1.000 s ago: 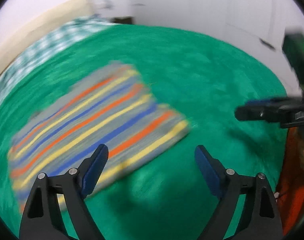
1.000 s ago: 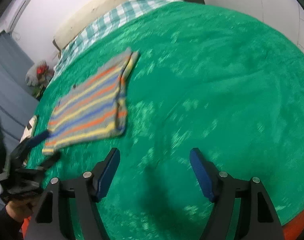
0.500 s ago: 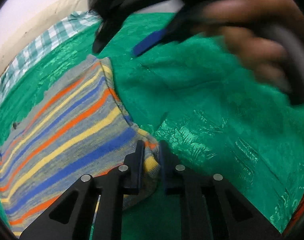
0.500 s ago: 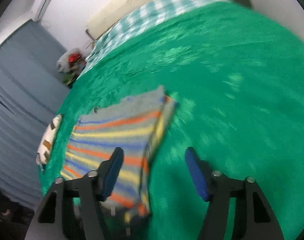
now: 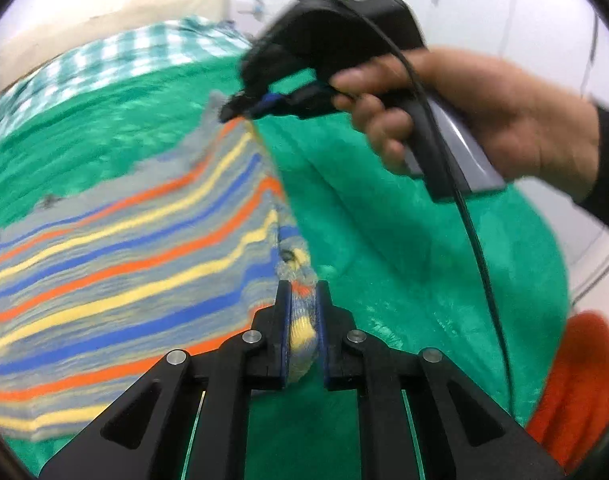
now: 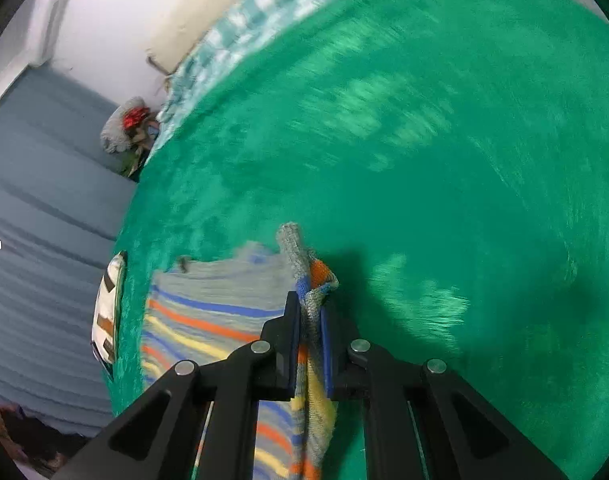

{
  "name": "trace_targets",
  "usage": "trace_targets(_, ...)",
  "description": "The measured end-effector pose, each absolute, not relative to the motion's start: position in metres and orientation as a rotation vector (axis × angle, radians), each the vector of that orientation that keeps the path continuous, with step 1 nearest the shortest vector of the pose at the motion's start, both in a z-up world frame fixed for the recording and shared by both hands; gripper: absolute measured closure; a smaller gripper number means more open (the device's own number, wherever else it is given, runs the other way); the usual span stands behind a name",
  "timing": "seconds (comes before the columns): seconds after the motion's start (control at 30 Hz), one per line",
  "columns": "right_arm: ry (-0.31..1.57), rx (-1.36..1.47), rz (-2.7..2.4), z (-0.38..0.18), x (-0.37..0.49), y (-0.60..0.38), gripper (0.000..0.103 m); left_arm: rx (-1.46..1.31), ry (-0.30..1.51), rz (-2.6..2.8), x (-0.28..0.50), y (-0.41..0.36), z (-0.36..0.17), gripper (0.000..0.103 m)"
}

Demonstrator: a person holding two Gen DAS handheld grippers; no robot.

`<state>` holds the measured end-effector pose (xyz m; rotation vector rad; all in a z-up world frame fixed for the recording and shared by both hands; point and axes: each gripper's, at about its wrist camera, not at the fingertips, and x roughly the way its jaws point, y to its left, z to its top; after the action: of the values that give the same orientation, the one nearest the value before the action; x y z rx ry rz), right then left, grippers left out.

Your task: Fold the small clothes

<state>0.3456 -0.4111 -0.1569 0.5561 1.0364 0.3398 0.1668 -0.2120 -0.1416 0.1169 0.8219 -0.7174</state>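
Note:
A small striped knit garment [image 5: 116, 248], grey with orange, yellow and blue bands, lies on a green blanket [image 5: 384, 220]. My left gripper [image 5: 303, 304] is shut on its near right corner. In the left wrist view my right gripper [image 5: 248, 106], held in a hand, pinches the far right corner. In the right wrist view my right gripper [image 6: 309, 312] is shut on a bunched edge of the garment [image 6: 212, 312], which is lifted off the blanket [image 6: 424, 160].
A teal checked cloth [image 5: 104, 60] and a cream headboard lie at the far end of the bed. An orange object [image 5: 576, 380] is at the right edge. Grey curtains [image 6: 36, 200] and a toy [image 6: 132, 128] stand beyond the left bed edge.
Both grippers went from open above the blanket to shut on the garment's right edge, the left first, then the right. That edge is now lifted between them.

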Motion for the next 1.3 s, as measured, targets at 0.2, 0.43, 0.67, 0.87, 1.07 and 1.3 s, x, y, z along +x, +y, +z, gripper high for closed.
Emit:
trace_targets(0.2, 1.002, 0.522, 0.462, -0.111, 0.365, -0.322, 0.094, -0.137, 0.824, -0.575, 0.182, -0.092, -0.113, 0.094)
trace_targets(0.43, 1.066, 0.486, 0.525, -0.128, 0.404, -0.195, 0.094, -0.355, 0.877, -0.374, 0.205, 0.027, -0.138, 0.095)
trace_targets(0.67, 1.151, 0.472, 0.506, -0.167, 0.432, -0.114, 0.094, -0.439, 0.929, -0.273, 0.213, 0.078, -0.171, 0.095)
trace_targets(0.87, 1.184, 0.491, 0.525, -0.197, 0.438, -0.078, 0.093, -0.437, 0.973, -0.229, 0.194, 0.082, -0.188, 0.090)
trace_targets(1.07, 1.069, 0.777, 0.668, -0.199, 0.423, -0.104, 0.050, -0.481, 0.976, -0.142, 0.182, 0.115, -0.185, 0.053)
trace_targets(1.3, 0.930, 0.309, 0.561, -0.149, 0.336, -0.186, 0.050, -0.439, 0.948, -0.284, 0.196, 0.115, -0.154, 0.068)
